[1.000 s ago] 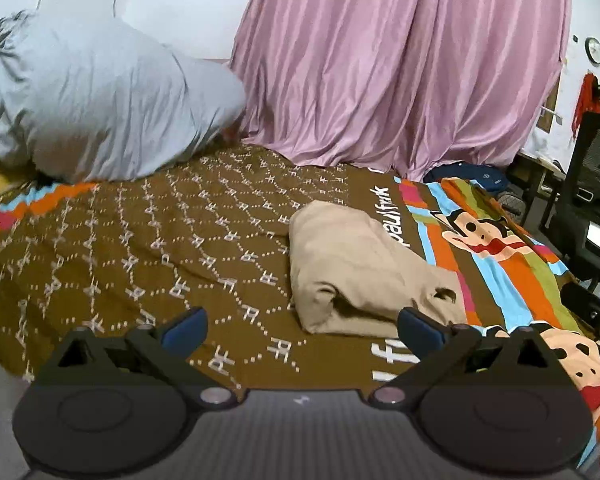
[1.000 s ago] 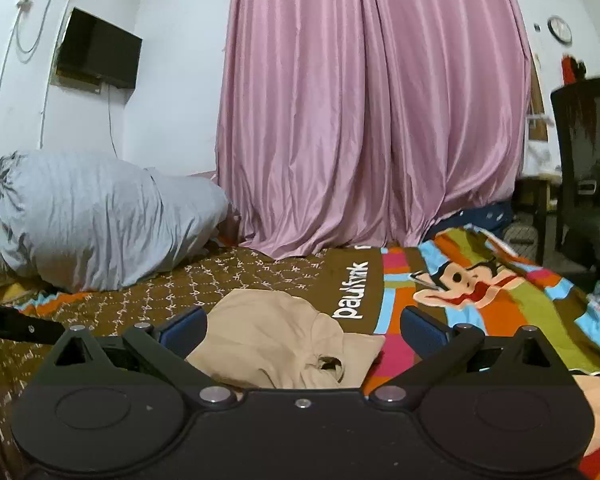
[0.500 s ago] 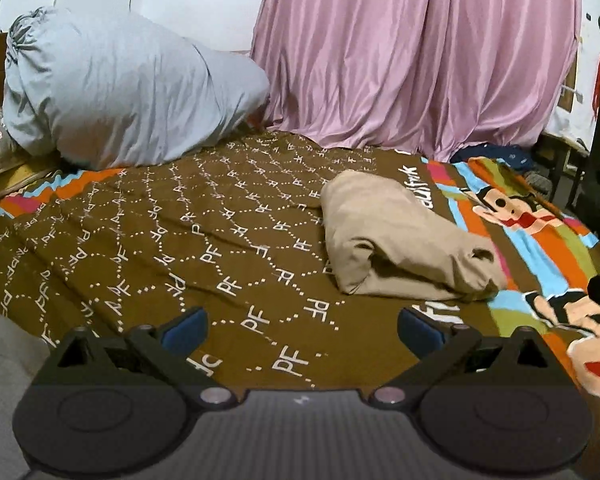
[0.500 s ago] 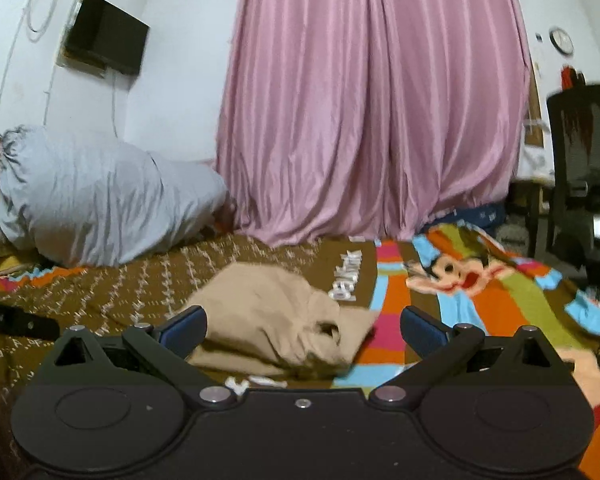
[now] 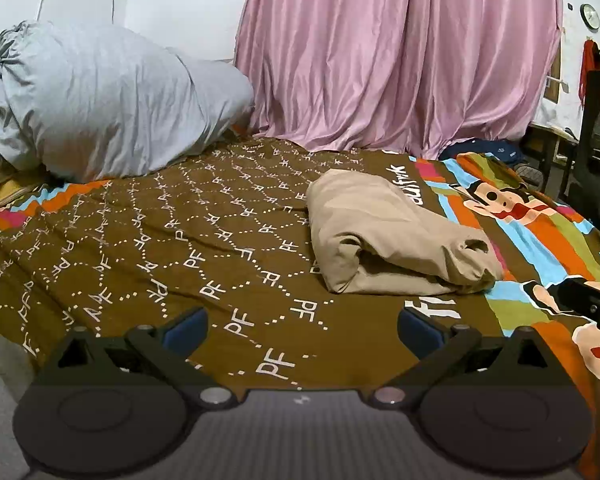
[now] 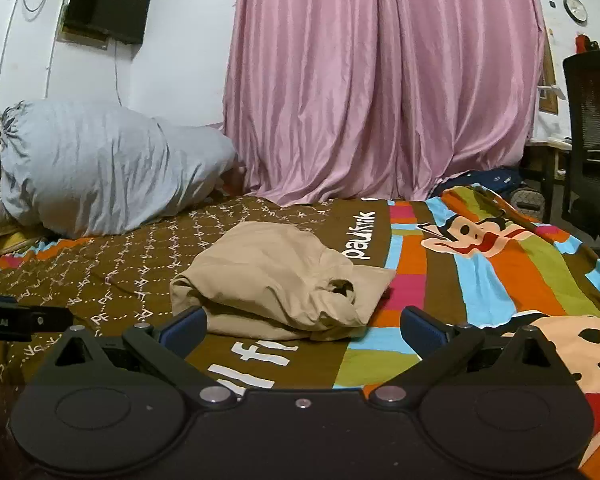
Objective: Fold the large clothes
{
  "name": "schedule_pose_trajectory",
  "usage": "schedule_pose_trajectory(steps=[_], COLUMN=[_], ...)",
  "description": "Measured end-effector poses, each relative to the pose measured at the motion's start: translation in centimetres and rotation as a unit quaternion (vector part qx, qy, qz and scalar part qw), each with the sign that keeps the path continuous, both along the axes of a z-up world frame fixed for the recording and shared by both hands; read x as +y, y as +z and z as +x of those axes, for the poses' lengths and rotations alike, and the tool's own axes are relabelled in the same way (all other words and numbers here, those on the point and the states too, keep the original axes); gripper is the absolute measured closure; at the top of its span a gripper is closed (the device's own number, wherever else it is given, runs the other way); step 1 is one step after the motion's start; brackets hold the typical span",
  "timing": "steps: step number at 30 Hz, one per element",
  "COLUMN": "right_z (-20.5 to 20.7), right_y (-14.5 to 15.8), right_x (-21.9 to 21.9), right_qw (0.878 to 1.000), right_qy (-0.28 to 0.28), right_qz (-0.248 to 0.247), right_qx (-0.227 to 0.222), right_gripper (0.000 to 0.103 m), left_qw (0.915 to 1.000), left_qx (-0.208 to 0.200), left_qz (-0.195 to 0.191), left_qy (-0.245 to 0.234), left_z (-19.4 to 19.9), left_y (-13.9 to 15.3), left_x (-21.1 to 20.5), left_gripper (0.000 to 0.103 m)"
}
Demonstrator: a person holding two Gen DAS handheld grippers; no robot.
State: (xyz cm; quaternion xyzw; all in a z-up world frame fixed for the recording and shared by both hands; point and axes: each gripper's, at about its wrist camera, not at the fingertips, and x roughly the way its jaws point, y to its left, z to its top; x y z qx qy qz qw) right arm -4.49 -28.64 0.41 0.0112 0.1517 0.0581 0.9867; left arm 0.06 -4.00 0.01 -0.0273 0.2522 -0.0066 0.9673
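Left wrist view first, and the biggest thing in it is the bed [image 5: 228, 240] with its brown patterned cover, which now fills more of the picture than it did a second ago: we sit further back from the work and a little higher. Behind it the pink curtain [image 5: 400, 52] and the grey bundle of bedding [image 5: 112, 100] hold their places.

Now the garment [image 5: 388, 240]: a tan piece of clothing, lying on the bed as a compact bundle, right where the brown cover meets the bright cartoon stripes. Its shape matches what we saw a second ago, the layers stacked, one loose opening puckered at the near right corner. Nothing grips it.

Our left gripper [image 5: 302, 326] hangs over bare cover, well apart from the bundle, jaws spread wide and empty. Over in the right wrist view, the right gripper [image 6: 302, 326] faces the garment [image 6: 284, 280] head on, jaws just as wide with nothing between them; its left fingertip seems just short of the cloth's near edge.

So the change is a retreat, both tools released and drawn away. We read that as this fold being finished, or very nearly; that puckered corner might want a last tidy.
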Motion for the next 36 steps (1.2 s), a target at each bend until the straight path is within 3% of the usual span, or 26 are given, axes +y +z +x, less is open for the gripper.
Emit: schedule_pose_trajectory(steps=[36], right_z=[0.24], right_y=[-0.3], right_x=[-0.49], right_qw=[1.0], right_qy=[-0.002], right_qz=[0.01], right_qx=[0.009], right_gripper=[0.001], left_qw=[0.9999], left_qx=[0.011], left_qz=[0.005], left_qy=[0.0], left_z=[0.22], left_y=[-0.3], left_x=[-0.02], left_gripper=[0.0])
